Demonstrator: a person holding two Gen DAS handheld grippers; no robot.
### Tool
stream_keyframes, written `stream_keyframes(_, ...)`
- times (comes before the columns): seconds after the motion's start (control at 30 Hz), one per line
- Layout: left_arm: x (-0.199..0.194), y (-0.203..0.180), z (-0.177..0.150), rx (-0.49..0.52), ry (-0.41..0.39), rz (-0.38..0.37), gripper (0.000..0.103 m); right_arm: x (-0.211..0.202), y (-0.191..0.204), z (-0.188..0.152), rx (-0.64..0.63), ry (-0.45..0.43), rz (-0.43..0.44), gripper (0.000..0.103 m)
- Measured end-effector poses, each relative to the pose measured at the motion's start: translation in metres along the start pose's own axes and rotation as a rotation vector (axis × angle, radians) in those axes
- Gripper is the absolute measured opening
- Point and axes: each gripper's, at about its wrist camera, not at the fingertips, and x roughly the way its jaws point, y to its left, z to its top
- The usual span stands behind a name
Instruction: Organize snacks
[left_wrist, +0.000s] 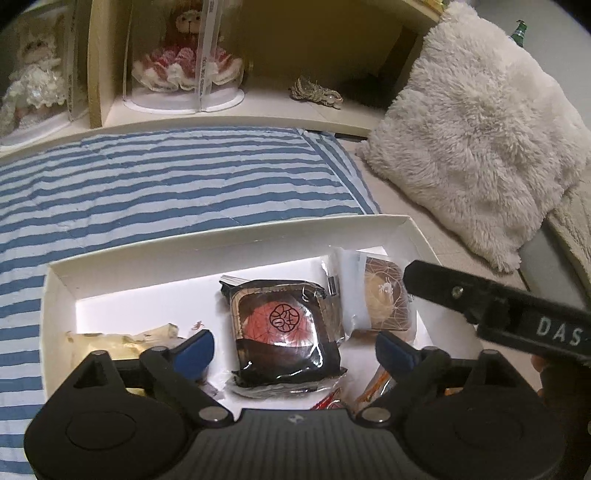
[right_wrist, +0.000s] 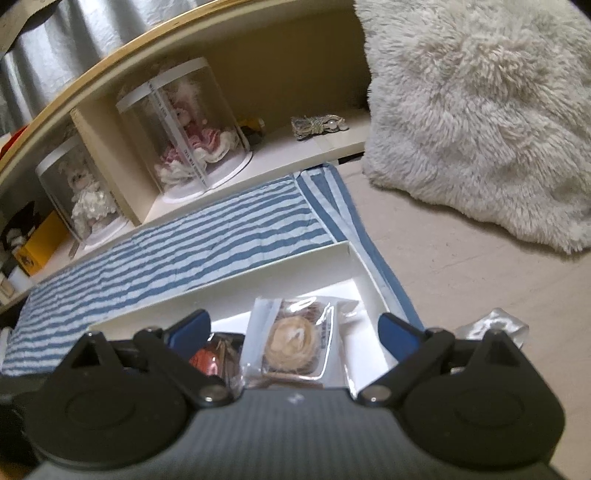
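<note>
Nearest the left camera: left claw (left_wrist: 295, 350) spread wide, blue pads clear of everything, empty, hanging over the white box (left_wrist: 236, 240). Directly between and just beyond its pads, dark wrapped cake with red top (left_wrist: 282, 328) lying flat inside the box. Right of it, clear-wrapped brown pastry (left_wrist: 386, 299), also in the box. Near left corner: pale crumpled wrapper (left_wrist: 122, 341). Near edge: orange-red packets (left_wrist: 369, 387), partly hidden. Right claw (right_wrist: 295, 332) likewise wide and empty, above the same pastry. Outside the box on the right, on the bed: one silvery packet (right_wrist: 491, 326). Judged well along: most snacks boxed, at least that stray packet left, perhaps some straightening too.
</note>
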Motion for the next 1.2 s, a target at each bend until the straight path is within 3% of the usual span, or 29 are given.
stream_keyframes(0.3, -0.03, 0.002, -0.008, 0.006, -0.006, 0.03, 0.103, -0.01, 0.014, -0.002, -0.074, 0.009, -0.02, 0.102)
stream_keyframes(0.63, -0.092, 0.023, -0.026, -0.032, -0.062, 0.085, 0.103, -0.033, 0.028, -0.003, -0.112, 0.012, -0.021, 0.102)
stream_keyframes(1.2, -0.229, 0.027, -0.069, -0.018, -0.221, 0.209, 0.103, -0.145, 0.063, -0.031, -0.214, -0.054, -0.031, 0.102)
